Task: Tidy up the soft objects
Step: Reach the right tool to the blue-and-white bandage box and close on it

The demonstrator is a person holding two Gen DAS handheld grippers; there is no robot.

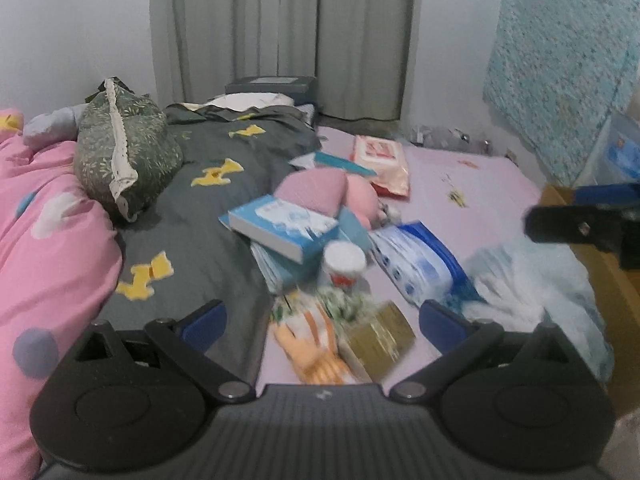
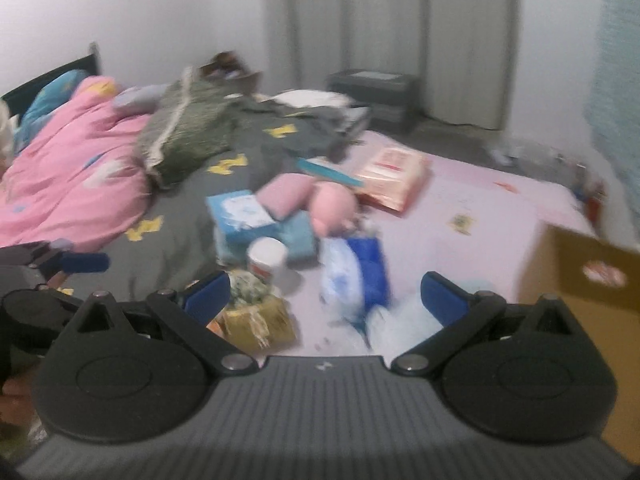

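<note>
Clutter covers the bed (image 1: 480,184): pink plush toy (image 1: 360,196) at twelve o'clock of the white jar (image 1: 344,260). Left gripper (image 1: 320,320) and right gripper (image 2: 324,300) both hang spread wide, empty.

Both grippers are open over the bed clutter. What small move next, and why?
Probably ease the right gripper forward and down onto the pink plush. It is the clearest soft item, lying atop the pile, and the jaws are open and empty. The left gripper faces boxes and packets instead.
</note>
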